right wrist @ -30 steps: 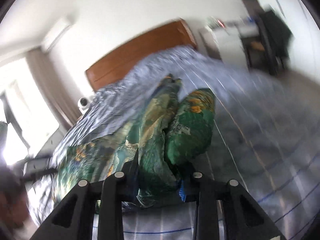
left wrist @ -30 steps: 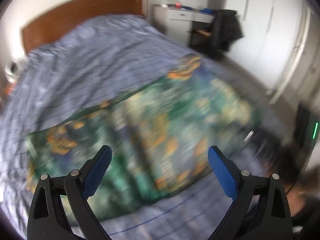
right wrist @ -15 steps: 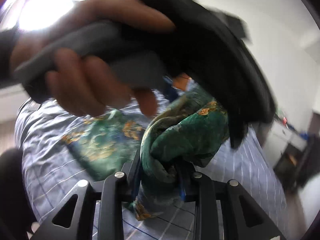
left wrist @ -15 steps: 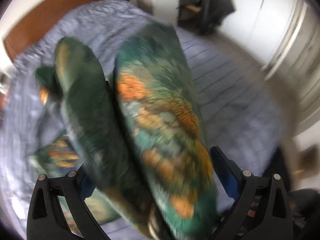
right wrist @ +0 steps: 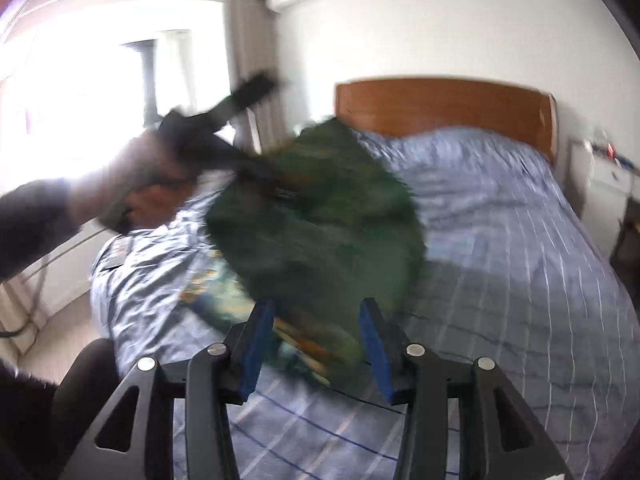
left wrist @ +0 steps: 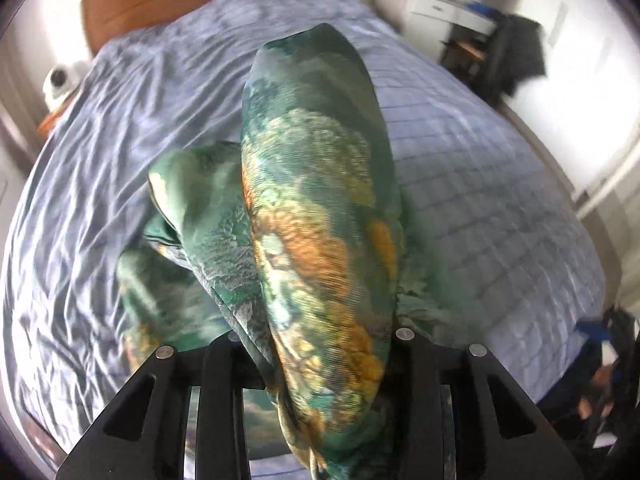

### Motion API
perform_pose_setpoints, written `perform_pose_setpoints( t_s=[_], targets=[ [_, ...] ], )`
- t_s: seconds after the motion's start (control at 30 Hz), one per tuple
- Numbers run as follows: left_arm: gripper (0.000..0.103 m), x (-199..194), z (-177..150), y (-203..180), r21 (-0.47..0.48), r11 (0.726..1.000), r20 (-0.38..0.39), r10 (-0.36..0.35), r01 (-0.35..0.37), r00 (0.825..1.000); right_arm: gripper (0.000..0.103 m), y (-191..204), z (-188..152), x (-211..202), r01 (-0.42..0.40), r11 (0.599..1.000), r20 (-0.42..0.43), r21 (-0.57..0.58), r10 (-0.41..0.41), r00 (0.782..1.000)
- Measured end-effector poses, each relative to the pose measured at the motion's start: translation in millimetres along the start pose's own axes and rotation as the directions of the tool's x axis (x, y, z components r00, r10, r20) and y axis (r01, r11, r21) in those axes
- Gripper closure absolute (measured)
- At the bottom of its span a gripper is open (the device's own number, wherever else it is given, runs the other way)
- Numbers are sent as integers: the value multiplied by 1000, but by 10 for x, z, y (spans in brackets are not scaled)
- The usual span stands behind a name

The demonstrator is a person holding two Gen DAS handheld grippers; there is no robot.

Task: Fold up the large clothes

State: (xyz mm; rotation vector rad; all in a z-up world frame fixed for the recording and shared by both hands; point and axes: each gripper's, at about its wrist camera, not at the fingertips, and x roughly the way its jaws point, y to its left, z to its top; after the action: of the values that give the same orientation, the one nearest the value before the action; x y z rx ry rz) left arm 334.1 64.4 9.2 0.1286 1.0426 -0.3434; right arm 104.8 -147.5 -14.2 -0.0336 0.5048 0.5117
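Note:
A large green garment [left wrist: 320, 208] with orange and cream floral print hangs in a thick fold from my left gripper [left wrist: 320, 364], which is shut on it above the bed; the pads are hidden by cloth. In the right wrist view the same garment [right wrist: 320, 216] is blurred, lifted by the other hand-held gripper at upper left. My right gripper [right wrist: 316, 344] is open, its blue pads [right wrist: 256, 344] apart on either side of the hanging cloth. Part of the garment lies on the bed below [right wrist: 212, 288].
The bed [left wrist: 500, 200] has a blue checked cover and a wooden headboard [right wrist: 440, 108]. A white desk [left wrist: 452, 12] and a dark chair with a jacket [left wrist: 516, 52] stand to the right. A bright window and curtains [right wrist: 248, 64] are on the left.
My left gripper has closed on the garment and lifted it. My right gripper has let go of the cloth and opened. Both views are blurred from fast motion.

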Motion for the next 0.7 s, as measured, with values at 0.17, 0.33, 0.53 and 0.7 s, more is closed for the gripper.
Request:
perform_pose_setpoints(
  t_s=[0.17, 0.33, 0.53, 0.7],
  targets=[
    [67, 331, -244, 603, -157, 987, -31, -18, 13, 999, 60, -163, 157, 404, 16, 1000, -71, 26, -14, 997],
    [65, 485, -491, 938, -224, 972, -12, -73, 68, 997, 61, -76, 388, 950, -27, 999, -121, 25, 30, 992],
    [64, 557, -770, 1117, -267, 958, 17, -108, 109, 994, 61, 253, 326, 1654, -136, 990, -208, 21, 138, 968],
    [61, 700, -1037, 1362, -332, 925, 57, -175, 184, 983, 61, 231, -8, 2124, -125, 983, -320, 131, 161, 934]
  ],
)
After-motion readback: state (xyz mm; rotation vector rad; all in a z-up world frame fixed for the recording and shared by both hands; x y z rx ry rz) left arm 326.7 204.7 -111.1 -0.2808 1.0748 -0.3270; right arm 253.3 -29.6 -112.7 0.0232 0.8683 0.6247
